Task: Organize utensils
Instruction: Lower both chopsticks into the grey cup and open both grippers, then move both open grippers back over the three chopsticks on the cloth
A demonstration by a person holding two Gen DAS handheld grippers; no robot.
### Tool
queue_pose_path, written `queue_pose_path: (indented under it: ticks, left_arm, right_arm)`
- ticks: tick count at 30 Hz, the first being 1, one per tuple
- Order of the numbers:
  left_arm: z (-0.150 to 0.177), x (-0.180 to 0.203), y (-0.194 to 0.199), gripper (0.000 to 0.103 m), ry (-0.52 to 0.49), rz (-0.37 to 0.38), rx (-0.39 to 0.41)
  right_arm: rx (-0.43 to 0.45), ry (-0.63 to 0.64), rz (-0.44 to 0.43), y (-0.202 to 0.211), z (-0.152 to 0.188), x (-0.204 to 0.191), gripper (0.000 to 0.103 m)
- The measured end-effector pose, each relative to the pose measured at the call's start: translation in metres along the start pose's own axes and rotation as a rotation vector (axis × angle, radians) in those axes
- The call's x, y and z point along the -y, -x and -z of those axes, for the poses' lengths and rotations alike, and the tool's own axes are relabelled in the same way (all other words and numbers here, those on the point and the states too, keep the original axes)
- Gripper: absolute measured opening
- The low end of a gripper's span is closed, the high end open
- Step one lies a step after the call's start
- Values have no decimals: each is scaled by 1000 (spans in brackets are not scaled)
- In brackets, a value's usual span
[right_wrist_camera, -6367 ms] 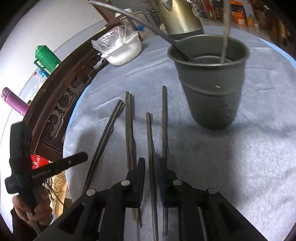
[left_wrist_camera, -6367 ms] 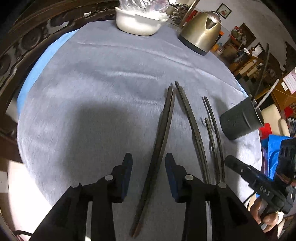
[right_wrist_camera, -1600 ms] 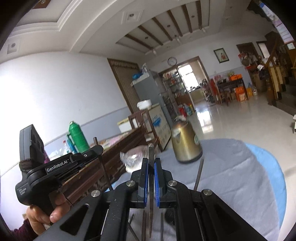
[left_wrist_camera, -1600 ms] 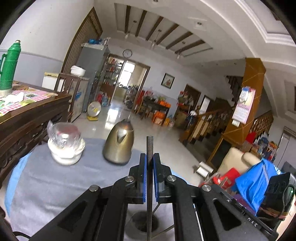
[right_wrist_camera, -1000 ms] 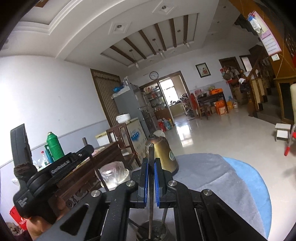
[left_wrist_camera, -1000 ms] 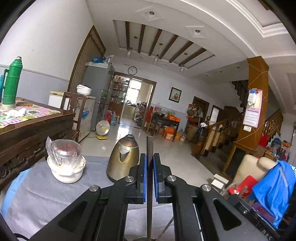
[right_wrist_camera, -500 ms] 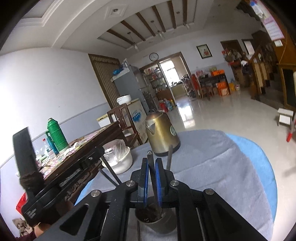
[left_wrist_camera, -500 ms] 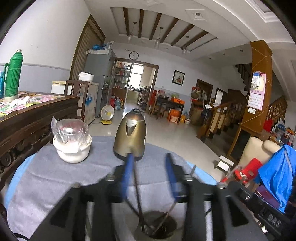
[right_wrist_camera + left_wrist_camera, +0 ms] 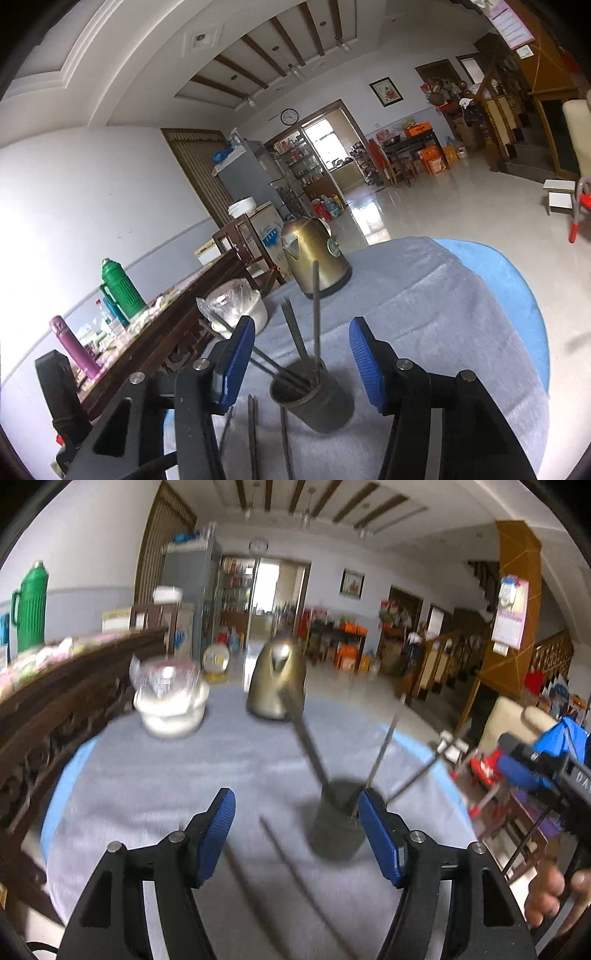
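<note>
A dark metal cup stands on the grey tablecloth and holds several dark chopsticks that lean out of it. It also shows in the blurred left wrist view. My right gripper is open and empty just above and behind the cup. My left gripper is open and empty, to the left of the cup. More chopsticks lie flat on the cloth in front of the cup, and some show between the left fingers.
A brass kettle and a white bowl covered in plastic stand at the far side of the round table. A carved dark wooden bench runs along the left. The other handheld gripper shows at right.
Both grippers have opened and let their chopsticks drop into the cup. Both have then tilted down and drawn back a little from the cup.
</note>
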State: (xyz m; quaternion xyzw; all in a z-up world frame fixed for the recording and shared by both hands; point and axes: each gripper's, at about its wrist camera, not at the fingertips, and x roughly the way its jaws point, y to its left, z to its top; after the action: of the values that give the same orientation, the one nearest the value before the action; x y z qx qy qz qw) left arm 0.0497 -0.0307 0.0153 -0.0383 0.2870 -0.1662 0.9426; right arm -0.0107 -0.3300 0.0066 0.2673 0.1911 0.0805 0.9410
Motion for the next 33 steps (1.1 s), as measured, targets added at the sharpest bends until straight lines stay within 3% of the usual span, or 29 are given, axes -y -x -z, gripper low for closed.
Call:
queue_pose_path:
  ticks: [4,10,15,23,28,33]
  left_arm:
    - [18,-9,2,70,11,-15,-95]
    - [33,-17,10,74,9,-31,-144]
    - [41,-19,15,75,-41,-60,-138]
    - [48,-38,18,76,-38,-76,-117]
    - [56,-52,17,76,-2,-33,-140]
    - [61,-60,18,77,-8,23,-150]
  right_arm:
    - [-59,62,39,6,19,-4,58]
    - [-203,36,42,-7,55,-3,58]
    - [-308,15,14,-31,77,-9,58]
    - [-400,101,-28,-61,103,-55,58]
    - [-447,147,-20,-73,116,-80,58]
    - [-441,180,13,-77,115,-101,58]
